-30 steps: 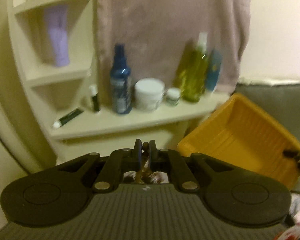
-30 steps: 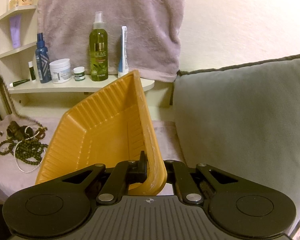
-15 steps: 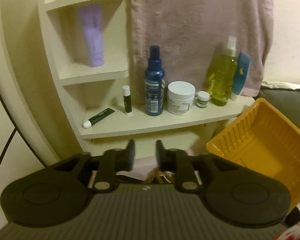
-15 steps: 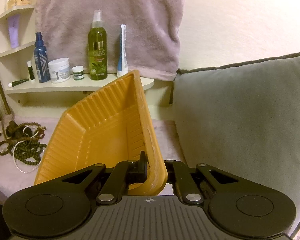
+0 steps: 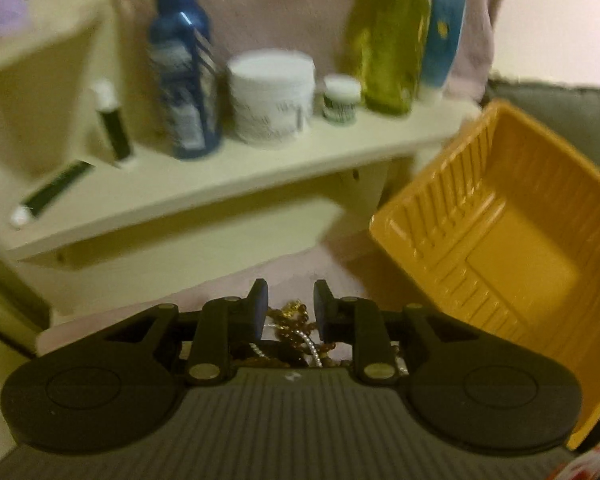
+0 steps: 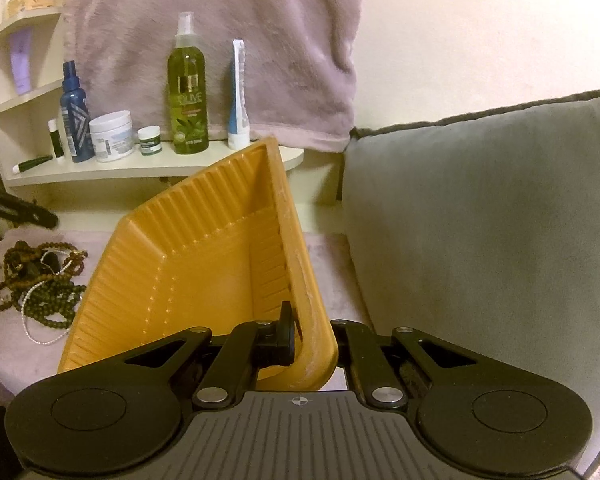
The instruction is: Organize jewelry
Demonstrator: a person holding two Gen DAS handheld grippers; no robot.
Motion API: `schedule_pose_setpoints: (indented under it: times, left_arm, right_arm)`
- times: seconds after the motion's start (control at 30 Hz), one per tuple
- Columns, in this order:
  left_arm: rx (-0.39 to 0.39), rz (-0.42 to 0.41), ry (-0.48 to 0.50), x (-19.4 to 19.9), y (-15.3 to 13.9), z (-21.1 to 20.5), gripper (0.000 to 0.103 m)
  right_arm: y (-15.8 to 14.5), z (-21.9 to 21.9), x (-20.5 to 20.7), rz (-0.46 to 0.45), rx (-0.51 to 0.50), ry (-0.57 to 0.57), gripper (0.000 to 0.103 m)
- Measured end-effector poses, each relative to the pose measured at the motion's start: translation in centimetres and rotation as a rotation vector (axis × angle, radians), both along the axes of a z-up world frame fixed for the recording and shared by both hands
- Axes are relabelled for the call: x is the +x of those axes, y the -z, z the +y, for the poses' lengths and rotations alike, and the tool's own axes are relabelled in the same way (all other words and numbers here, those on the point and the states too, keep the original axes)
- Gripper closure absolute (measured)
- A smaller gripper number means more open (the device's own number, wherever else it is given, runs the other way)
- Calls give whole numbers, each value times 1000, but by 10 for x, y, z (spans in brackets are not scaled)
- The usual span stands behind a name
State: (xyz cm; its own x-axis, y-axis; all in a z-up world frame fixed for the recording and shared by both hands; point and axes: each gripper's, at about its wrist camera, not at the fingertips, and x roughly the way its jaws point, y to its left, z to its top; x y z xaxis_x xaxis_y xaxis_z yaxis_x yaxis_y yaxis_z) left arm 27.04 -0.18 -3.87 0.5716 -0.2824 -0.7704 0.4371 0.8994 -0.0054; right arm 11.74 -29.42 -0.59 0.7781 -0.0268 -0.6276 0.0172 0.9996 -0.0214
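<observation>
A heap of bead necklaces (image 6: 40, 280), dark green, brown and white, lies on the pink cloth at the left. My left gripper (image 5: 287, 292) hangs low over the heap, open, with gold and brown beads (image 5: 296, 320) showing in the gap under its fingers; the pads do not press on them. The view is blurred. Its dark body (image 6: 16, 204) shows above the heap in the right wrist view. My right gripper (image 6: 308, 320) is shut on the near rim of an orange ribbed tray (image 6: 204, 264), holding it tilted on edge with its hollow facing the heap. The tray (image 5: 500, 248) holds nothing.
A cream shelf (image 6: 140, 168) behind carries a blue spray bottle (image 6: 74, 112), a white jar (image 6: 112, 136), a green bottle (image 6: 188, 92) and tubes. A mauve towel (image 6: 220, 40) hangs above it. A grey cushion (image 6: 480, 220) fills the right side.
My left gripper went from shut on a bead strand to open and dropped down close over the heap. The lifted strand is back on the cloth. The right gripper and tray kept still.
</observation>
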Motion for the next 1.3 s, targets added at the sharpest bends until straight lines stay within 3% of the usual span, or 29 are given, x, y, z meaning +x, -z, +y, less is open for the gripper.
schedule_pose_setpoints:
  times: [0.13,0.4,0.47,0.6,0.77,1.03,1.3]
  left_arm:
    - [69,42,58,14,25,-11,82]
    - [125,75,88,28,49,-16,84]
    - [137,73,90,27,50,-17,94]
    - [143,64,106,23,46,-16,97]
    - [98,3,80,15,22,-8,97]
    - [19,-104,63,-5,-40,4,97]
    - [-73,-140,100,-24,-83,-9,97]
  right_arm:
    - [0,-2,2,3,13,3,97]
    - [1,-5,2,12,26,4,97]
    - [1,-6,2,15,29,4,97]
    - [1,-5,1,13,31,5,97]
    - [0,-3,0,5,24,1,97]
    - [-1,1,-2,-6,21,15,97]
    - [-2,3,-5,-12,30,20,97]
